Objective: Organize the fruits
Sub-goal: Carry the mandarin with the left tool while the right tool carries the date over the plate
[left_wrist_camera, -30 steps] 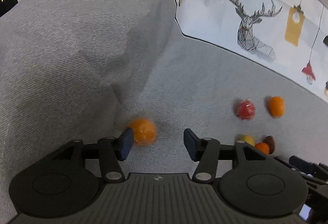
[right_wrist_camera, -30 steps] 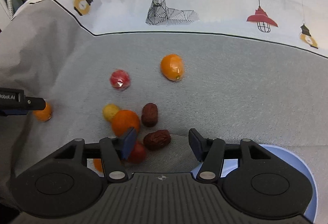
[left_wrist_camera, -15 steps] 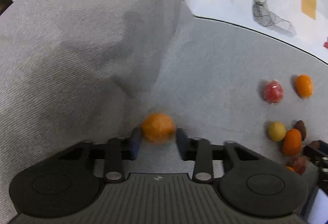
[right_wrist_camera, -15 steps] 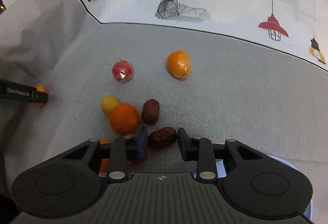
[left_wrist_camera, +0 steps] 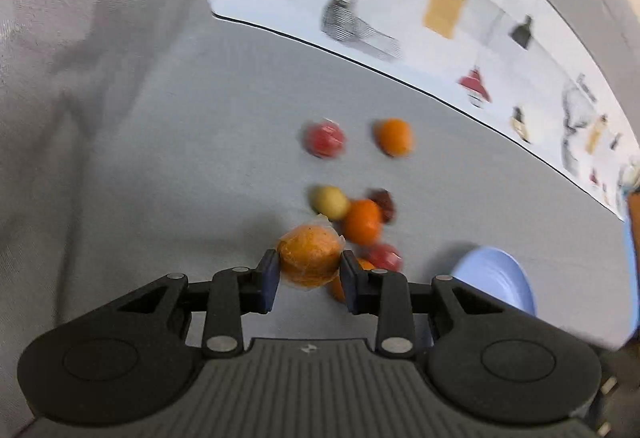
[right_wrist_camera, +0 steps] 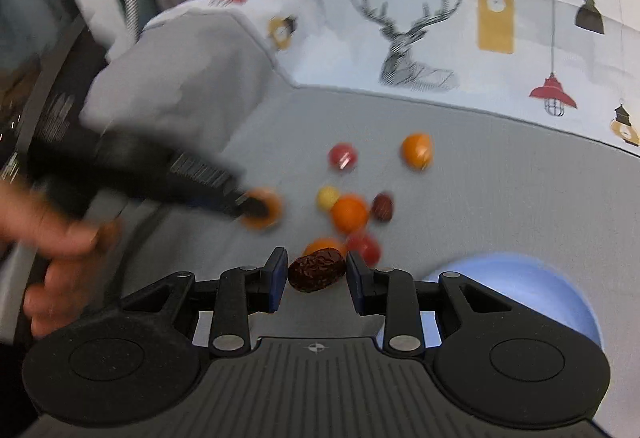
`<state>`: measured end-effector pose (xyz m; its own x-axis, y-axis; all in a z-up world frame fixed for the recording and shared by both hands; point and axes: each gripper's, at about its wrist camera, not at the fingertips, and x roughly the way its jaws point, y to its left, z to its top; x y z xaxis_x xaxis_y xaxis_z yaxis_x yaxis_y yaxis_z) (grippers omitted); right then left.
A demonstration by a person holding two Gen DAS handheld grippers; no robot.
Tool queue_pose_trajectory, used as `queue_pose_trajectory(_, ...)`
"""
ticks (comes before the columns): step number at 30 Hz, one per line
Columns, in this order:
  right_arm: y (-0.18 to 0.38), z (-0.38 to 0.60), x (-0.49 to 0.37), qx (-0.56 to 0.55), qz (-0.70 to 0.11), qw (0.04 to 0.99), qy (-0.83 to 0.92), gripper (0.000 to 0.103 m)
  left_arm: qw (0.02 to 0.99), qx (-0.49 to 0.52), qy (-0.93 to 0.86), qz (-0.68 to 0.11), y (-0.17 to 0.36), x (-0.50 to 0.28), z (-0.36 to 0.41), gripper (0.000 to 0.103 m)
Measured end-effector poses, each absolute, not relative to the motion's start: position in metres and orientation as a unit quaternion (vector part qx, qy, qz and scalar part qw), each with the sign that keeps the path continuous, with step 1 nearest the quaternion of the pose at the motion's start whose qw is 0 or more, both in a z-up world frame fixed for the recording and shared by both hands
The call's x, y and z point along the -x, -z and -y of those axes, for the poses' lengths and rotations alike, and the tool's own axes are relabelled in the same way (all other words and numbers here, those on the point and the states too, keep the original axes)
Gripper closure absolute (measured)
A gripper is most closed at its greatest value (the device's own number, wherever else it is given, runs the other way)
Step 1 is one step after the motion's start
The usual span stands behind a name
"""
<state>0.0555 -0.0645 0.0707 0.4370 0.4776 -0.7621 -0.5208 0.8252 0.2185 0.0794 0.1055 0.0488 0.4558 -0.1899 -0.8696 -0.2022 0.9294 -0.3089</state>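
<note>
The left gripper's (left_wrist_camera: 308, 274) fingers pinch a wrapped, crinkly orange fruit (left_wrist_camera: 310, 256), while the right gripper's (right_wrist_camera: 316, 274) fingers clamp a wrinkled dark-red date (right_wrist_camera: 317, 269) by its ends. Beyond them, loose fruits (right_wrist_camera: 349, 213) lie clustered on the grey surface (right_wrist_camera: 500, 189) beside a pale blue plate (right_wrist_camera: 532, 290). A white deer-and-lantern cloth (right_wrist_camera: 520, 69) borders the far edge.
</note>
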Motion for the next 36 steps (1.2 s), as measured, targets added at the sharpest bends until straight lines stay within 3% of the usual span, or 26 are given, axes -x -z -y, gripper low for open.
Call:
queue_pose_trajectory(11, -0.001, 0.036, -0.030, 0.083, -0.498, 0.813, -0.291, 0.069, 0.783, 0.203, -0.040, -0.587, -0.025, -0.070, -0.108, 0.067)
queue_pose_trajectory(31, 0.002, 0.034, -0.024, 0.110, -0.487, 0.812, -0.303, 0.069, 0.786, 0.151, -0.018, -0.599, -0.019, -0.079, -0.098, 0.063)
queue_pose_trajectory(36, -0.002, 0.035, -0.024, 0.109, -0.484, 0.813, -0.306, 0.074, 0.787, 0.145, -0.018, -0.599, -0.019, -0.080, -0.096, 0.063)
